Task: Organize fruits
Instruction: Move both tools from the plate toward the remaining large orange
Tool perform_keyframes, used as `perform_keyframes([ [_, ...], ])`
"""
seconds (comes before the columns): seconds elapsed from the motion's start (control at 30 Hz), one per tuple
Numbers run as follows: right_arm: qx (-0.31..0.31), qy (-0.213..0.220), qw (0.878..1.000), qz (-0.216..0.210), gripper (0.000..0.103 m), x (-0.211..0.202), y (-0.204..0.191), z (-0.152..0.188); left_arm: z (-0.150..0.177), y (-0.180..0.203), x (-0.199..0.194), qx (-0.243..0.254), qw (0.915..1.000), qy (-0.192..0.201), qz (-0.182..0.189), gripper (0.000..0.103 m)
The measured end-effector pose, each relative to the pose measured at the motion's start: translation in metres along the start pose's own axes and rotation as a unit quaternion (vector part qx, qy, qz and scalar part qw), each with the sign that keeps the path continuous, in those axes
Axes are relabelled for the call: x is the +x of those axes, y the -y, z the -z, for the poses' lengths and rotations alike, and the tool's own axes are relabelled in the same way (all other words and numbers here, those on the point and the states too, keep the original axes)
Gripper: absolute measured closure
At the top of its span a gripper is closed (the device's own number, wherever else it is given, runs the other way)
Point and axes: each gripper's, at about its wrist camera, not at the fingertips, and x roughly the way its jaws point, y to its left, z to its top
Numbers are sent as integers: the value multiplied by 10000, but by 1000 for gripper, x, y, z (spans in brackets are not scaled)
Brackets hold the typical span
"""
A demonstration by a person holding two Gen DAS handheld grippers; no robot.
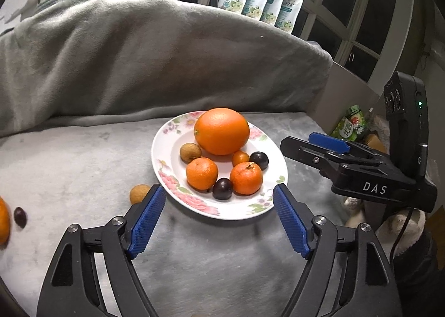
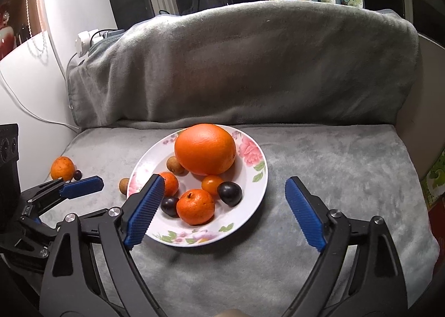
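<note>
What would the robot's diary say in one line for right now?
left gripper: open, empty | right gripper: open, empty | plate: seven fruits | off plate: mandarin, dark plum, longan

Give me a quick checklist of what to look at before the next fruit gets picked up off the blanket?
1. Left tool open and empty: ok.
2. Right tool open and empty: ok.
3. Fruit still off the floral plate: not ok. A longan, a dark grape and a mandarin lie on the grey blanket.
4. Room on the plate: ok, bare rim on its right side.
5. Big orange sitting steady: cannot tell.
6. Longan clear of the plate rim: ok, small gap.
</note>
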Motion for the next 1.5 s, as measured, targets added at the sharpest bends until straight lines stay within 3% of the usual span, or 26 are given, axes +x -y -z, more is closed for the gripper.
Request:
perform_keyframes([
  [0.87,-2,94,9997,-234,12,-20,-22,-1,3,-3,-35,-46,9994,303,-184,23],
  [1.5,-274,119,9982,-529,12,-24,-58,-4,13,-29,-63,-252,9975,515,-409,23],
])
